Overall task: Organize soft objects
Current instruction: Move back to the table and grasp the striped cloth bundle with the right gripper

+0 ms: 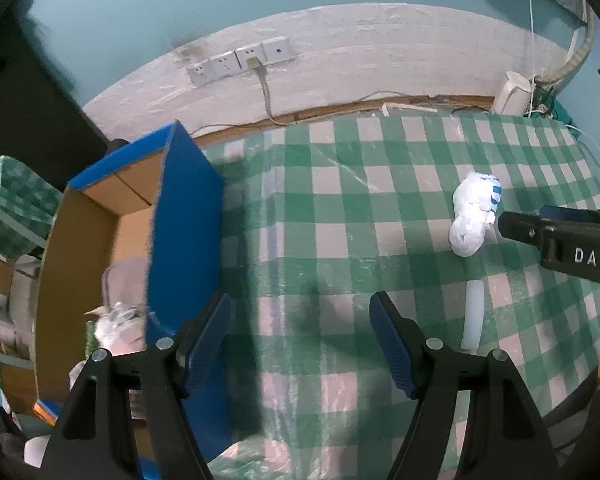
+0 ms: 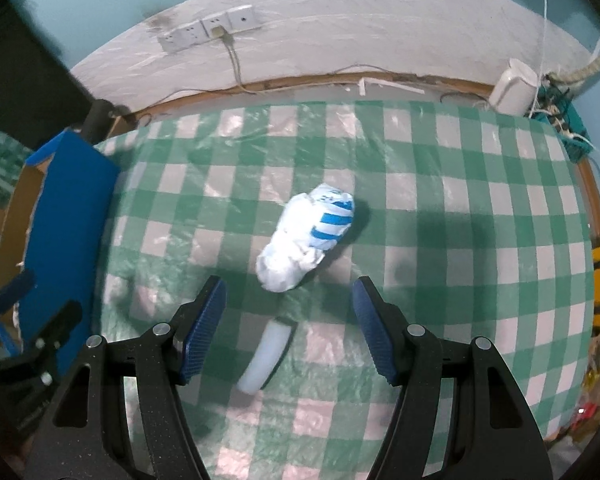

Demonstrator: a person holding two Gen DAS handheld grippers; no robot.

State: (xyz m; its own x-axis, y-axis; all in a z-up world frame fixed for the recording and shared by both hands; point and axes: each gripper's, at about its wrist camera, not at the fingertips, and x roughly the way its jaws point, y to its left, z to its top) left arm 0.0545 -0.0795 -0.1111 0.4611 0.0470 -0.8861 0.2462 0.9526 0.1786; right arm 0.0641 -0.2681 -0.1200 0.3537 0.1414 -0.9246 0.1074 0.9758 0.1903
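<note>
In the left wrist view the left gripper [image 1: 300, 336] is nearest, its blue pads spread with only green checked tablecloth [image 1: 324, 216] between them, holding nothing. At nine o'clock stands the blue cardboard box [image 1: 184, 216], with pale soft items already inside near its floor. At three o'clock the white bundle [image 1: 474, 216] lies on the cloth, the other tool's tip just beside it.

In the right wrist view the right gripper [image 2: 288, 328] is open and empty too. The white tube [image 2: 268, 356] lies between its fingers at six o'clock, untouched; the blue-striped white bundle lies just beyond, at centre. Some sorting looks done; these two pieces are still left to box.
</note>
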